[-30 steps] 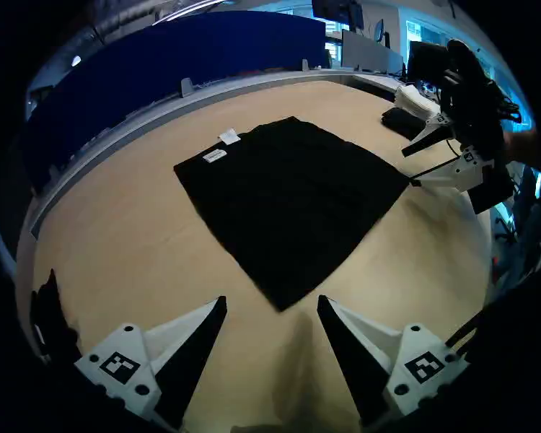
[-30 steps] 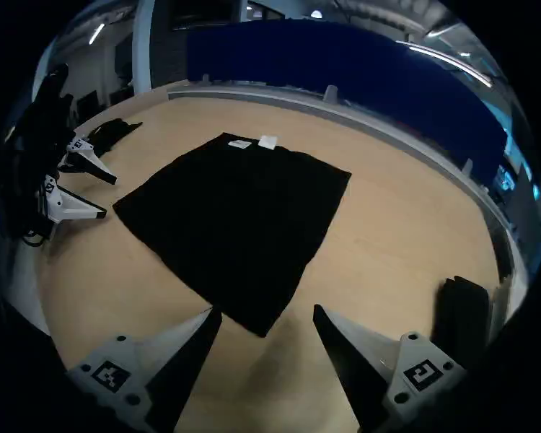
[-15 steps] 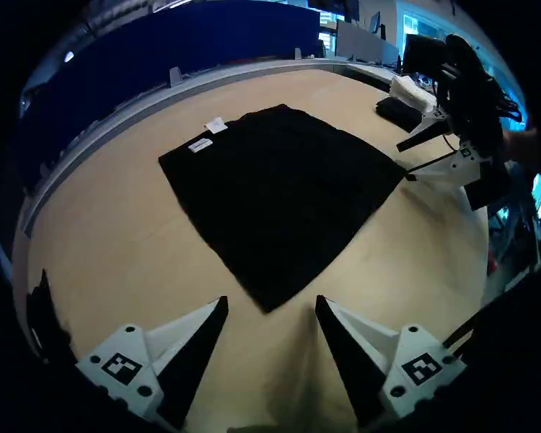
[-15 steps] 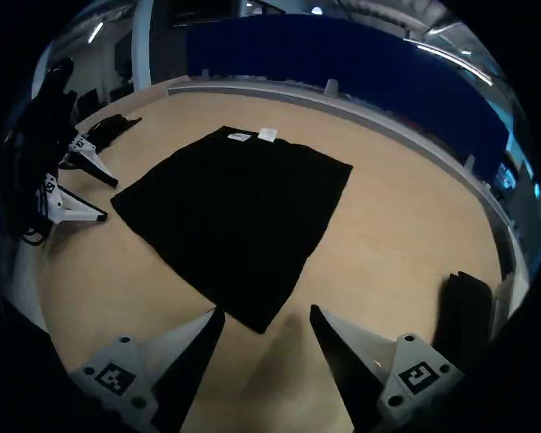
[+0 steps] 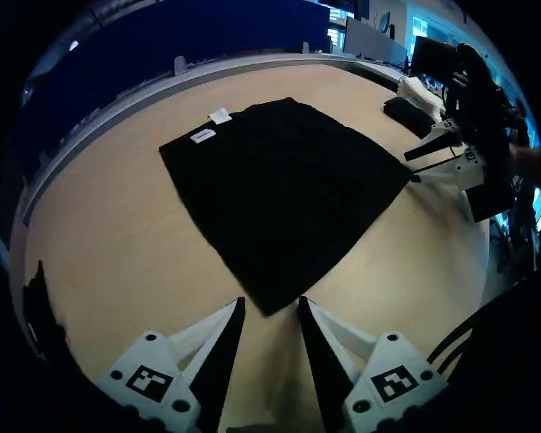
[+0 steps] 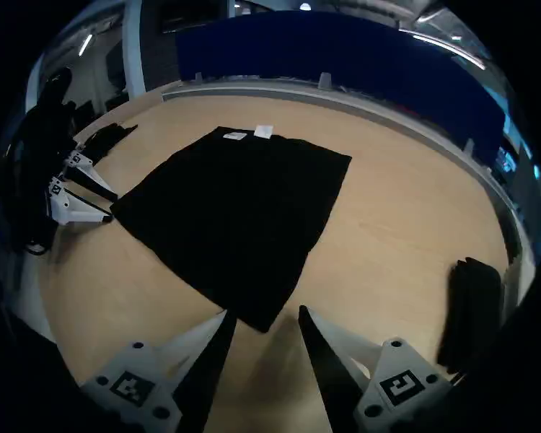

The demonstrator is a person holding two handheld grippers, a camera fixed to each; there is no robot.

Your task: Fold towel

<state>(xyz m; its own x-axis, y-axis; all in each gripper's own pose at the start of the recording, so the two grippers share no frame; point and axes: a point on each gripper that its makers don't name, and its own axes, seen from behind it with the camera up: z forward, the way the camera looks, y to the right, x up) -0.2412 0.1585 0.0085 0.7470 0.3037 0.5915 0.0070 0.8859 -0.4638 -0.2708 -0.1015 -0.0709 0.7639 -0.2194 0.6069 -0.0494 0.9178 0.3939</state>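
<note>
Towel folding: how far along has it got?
No fold is visible yet: the black towel lies spread flat on the table. In hand: the left gripper and right gripper each sit at a near corner, open. To do: grasping the corners and every fold.

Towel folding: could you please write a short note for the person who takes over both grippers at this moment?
Left gripper: open with a narrow gap, one finger on each side of a near corner of the towel, not pinching it.
Right gripper: open, placed the same way at the neighbouring corner.
Towel: black, spread flat on the wooden table, white tags at the far edge.
Done: no fold yet.
Left: pinch both corners, probably carry them over to the far edge, then fold again.
</note>
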